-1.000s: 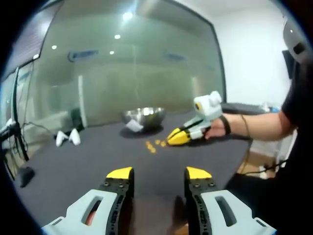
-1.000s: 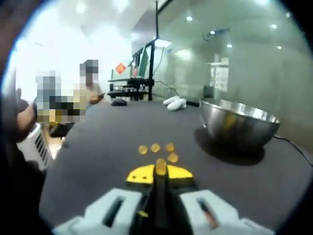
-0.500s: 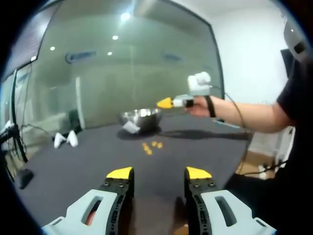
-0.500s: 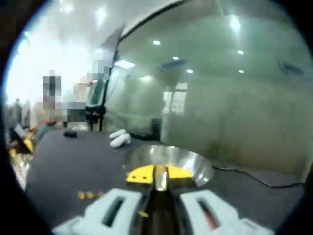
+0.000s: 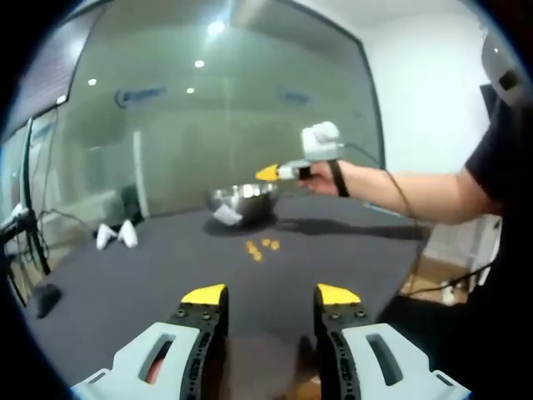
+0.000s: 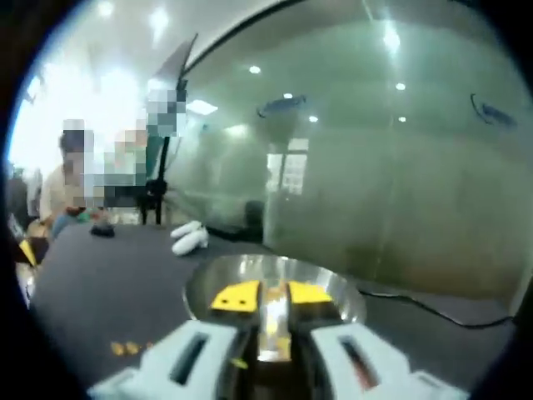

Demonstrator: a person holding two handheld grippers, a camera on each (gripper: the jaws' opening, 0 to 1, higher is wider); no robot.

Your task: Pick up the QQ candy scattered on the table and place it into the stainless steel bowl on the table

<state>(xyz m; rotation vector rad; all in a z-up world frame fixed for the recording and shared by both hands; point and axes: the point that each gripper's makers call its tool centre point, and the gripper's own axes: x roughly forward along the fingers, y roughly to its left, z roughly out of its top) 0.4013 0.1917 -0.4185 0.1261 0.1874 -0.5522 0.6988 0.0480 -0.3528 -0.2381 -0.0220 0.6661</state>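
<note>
A stainless steel bowl (image 5: 243, 200) stands at the far side of the dark table (image 5: 125, 283). A few orange QQ candies (image 5: 260, 247) lie in front of it. My right gripper (image 5: 268, 172), held by a person's hand, hovers just above the bowl's rim, tips together. In the right gripper view my right gripper (image 6: 273, 296) looks down into the bowl (image 6: 204, 279), its jaws nearly shut on a small blurred yellowish QQ candy (image 6: 275, 333). Loose candies (image 6: 125, 347) show at lower left. My left gripper (image 5: 271, 296) stays low at the near table edge, open with nothing between its jaws.
Two white objects (image 5: 117, 235) lie at the table's far left, also seen as white objects (image 6: 187, 237). A dark item (image 5: 42, 296) sits at the left edge. A glass wall runs behind the table. The person's arm (image 5: 416, 196) reaches in from the right.
My right gripper lifted from the candies on the table and moved up and over the bowl, carrying a candy. The left gripper has not moved.
</note>
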